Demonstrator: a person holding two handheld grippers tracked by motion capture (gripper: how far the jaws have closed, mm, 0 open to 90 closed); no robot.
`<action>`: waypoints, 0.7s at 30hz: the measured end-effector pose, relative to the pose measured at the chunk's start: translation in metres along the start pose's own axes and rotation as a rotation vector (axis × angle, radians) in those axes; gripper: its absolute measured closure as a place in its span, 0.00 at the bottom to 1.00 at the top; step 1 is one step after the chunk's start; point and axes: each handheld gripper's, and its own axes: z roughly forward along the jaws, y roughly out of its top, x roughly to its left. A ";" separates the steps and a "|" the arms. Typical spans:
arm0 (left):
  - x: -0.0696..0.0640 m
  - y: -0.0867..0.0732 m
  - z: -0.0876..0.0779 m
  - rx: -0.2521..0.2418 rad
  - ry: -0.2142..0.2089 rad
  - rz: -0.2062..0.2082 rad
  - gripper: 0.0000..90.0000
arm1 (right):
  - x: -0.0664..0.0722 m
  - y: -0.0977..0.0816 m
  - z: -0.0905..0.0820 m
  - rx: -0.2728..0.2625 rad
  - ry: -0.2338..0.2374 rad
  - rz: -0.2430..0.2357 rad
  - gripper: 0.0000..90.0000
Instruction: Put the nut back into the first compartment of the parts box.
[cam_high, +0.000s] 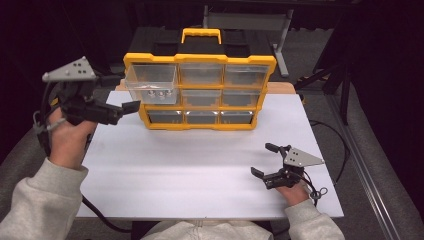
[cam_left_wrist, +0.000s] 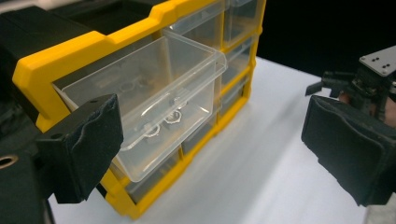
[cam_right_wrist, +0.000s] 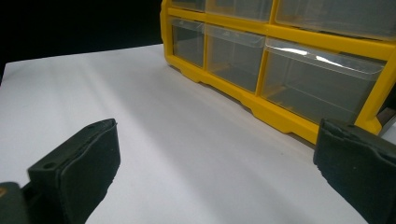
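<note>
The left gripper hovers at the far left edge of the worktop, level with the organizer's top row. Its jaws stand wide apart and hold nothing. In the left gripper view one pad sits just beside the near corner of the pulled-out drawer, and it cannot be determined whether they touch.

The clear drawer is the top-left compartment of the yellow parts organizer. It projects well out of the frame toward the person. Several small metal nuts lie on its floor.

Hazards from this state:
- The drawer overhangs with much of its length unsupported. A sideways knock from the open left gripper is likely to tip or unseat it and spill the nuts onto the worktop.
- A push on one corner alone may skew the drawer in its slot and jam it.
- Thin clear plastic walls may flex or slip under the pads if gripped off-centre.
- A hard push may slide the whole organizer away, as nothing braces it.

The right gripper rests at the near right of the worktop, jaws wide apart and empty, well apart from the organizer.
</note>
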 end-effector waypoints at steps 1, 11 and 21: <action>-0.003 -0.005 0.000 -0.020 0.006 0.002 0.07 | 0.000 0.000 0.000 -0.003 -0.002 0.002 0.01; -0.014 -0.074 0.025 -0.175 -0.169 -0.043 0.04 | -0.001 0.003 -0.003 -0.014 -0.002 -0.006 0.01; -0.020 -0.121 0.046 -0.195 -0.222 -0.085 0.00 | -0.001 0.005 -0.007 -0.032 -0.003 -0.004 0.01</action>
